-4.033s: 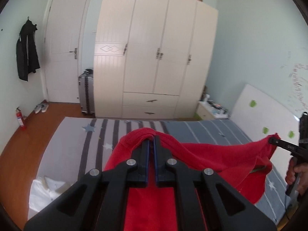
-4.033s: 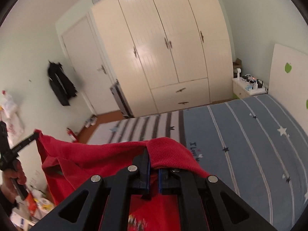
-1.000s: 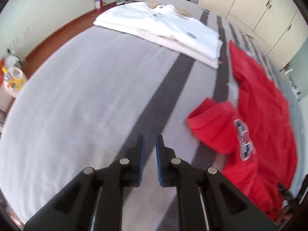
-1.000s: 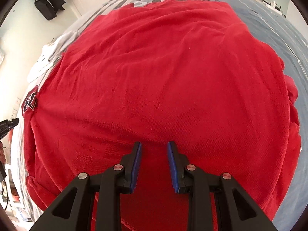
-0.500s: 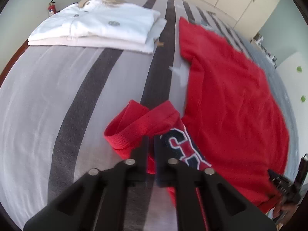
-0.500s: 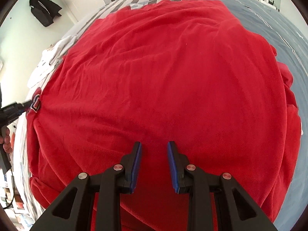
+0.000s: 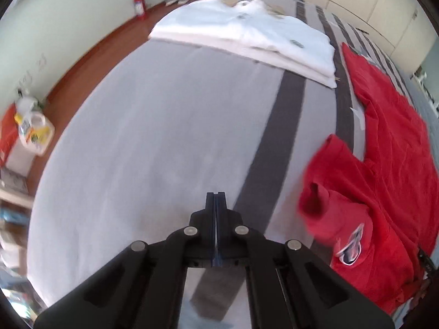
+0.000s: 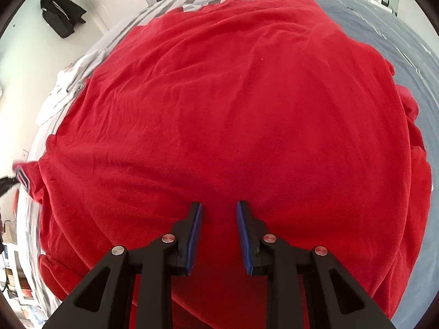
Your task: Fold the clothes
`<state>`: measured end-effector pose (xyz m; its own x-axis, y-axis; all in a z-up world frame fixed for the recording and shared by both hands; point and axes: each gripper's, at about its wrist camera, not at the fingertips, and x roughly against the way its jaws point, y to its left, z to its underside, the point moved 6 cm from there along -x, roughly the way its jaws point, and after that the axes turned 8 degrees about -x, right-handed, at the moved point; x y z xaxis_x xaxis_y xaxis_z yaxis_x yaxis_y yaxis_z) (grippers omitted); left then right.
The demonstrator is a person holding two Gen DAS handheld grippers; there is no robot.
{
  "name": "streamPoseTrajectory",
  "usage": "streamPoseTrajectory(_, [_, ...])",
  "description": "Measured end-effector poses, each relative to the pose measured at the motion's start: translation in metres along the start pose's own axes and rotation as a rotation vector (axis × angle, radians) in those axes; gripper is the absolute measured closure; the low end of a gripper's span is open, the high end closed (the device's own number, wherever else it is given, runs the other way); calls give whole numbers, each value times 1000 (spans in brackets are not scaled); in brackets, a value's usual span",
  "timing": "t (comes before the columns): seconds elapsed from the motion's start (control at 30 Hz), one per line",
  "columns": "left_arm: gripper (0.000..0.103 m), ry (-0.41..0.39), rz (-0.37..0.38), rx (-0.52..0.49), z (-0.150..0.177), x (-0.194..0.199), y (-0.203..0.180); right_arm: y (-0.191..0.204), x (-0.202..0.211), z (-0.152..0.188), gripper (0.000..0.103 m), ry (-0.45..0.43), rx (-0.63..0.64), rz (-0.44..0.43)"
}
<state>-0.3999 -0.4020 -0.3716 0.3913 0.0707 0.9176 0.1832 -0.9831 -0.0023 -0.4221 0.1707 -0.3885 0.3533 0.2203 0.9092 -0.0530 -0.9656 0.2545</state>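
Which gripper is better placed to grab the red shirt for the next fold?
Right. The right gripper is open directly over the red shirt; the left gripper is shut, empty, over bare bedsheet.

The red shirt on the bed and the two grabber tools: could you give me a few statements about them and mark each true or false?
1. The left gripper is shut with nothing between its fingers. True.
2. The right gripper grips a white shirt. False: its jaws stand apart over the red shirt, pinching nothing.
3. Folded white shirts lie stacked on the bed. True.
4. The red shirt's sleeve lies flat and smooth. False: it is bunched up with its cuff open.
5. The red fire extinguisher stands on the bed. False: it stands on the floor by the wall.
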Motion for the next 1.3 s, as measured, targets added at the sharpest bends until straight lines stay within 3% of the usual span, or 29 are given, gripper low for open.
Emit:
streamPoseTrajectory(0.07, [102, -45, 17, -28, 3, 14, -10, 0, 3, 0, 80, 2, -3, -1])
streamPoseTrajectory(0.1, [95, -54, 32, -35, 5, 18, -18, -2, 5, 0, 80, 4, -7, -4])
streamPoseTrajectory(0.17, [69, -64, 67, -47, 11, 24, -35, -5, 10, 2, 78, 5, -15, -7])
streamPoseTrajectory(0.2, [49, -62, 98, -49, 14, 23, -45, -7, 14, 5, 78, 5, -20, -6])
streamPoseTrajectory(0.23, [38, -55, 103, -56, 17, 20, -53, -9, 18, 7, 78, 5, -24, -5])
streamPoseTrajectory(0.47, [38, 95, 46, -122, 29, -40, -79, -32, 52, 26, 78, -12, -60, 13])
streamPoseTrajectory(0.5, [43, 94, 51, -123, 29, -43, -80, -36, 57, 29, 77, -18, -67, 22])
streamPoseTrajectory(0.53, [67, 68, 63, -142, 26, -42, -82, -40, 63, 32, 75, -24, -74, 33])
streamPoseTrajectory(0.57, [80, 44, 60, -184, 22, -40, -86, -46, 68, 34, 71, -29, -82, 39])
streamPoseTrajectory(0.6, [89, 40, 41, -227, 19, -40, -89, -51, 73, 38, 69, -35, -95, 47])
streamPoseTrajectory(0.63, [89, 33, 20, -247, 14, -39, -88, -59, 76, 42, 68, -34, -112, 56])
streamPoseTrajectory(0.73, [90, 5, -37, -271, -4, -35, -82, -77, 82, 55, 68, -22, -157, 73])
streamPoseTrajectory(0.87, [85, -6, -32, -187, -7, -10, -73, -92, 91, 67, 68, -24, -184, 78])
streamPoseTrajectory(0.93, [71, -56, -55, -184, 3, 16, -75, -96, 95, 74, 68, -18, -193, 67])
streamPoseTrajectory(1.0, [66, -103, -57, -197, 21, 46, -82, -97, 98, 81, 68, -8, -195, 48])
streamPoseTrajectory(1.1, [56, -97, 64, -251, 65, 76, -111, -92, 107, 89, 68, -6, -158, 33])
streamPoseTrajectory(1.17, [56, -59, 174, -298, 99, 93, -135, -84, 113, 91, 68, -6, -122, 26])
streamPoseTrajectory(1.3, [56, 37, 317, -377, 153, 96, -197, -67, 116, 105, 67, 37, -45, -35])
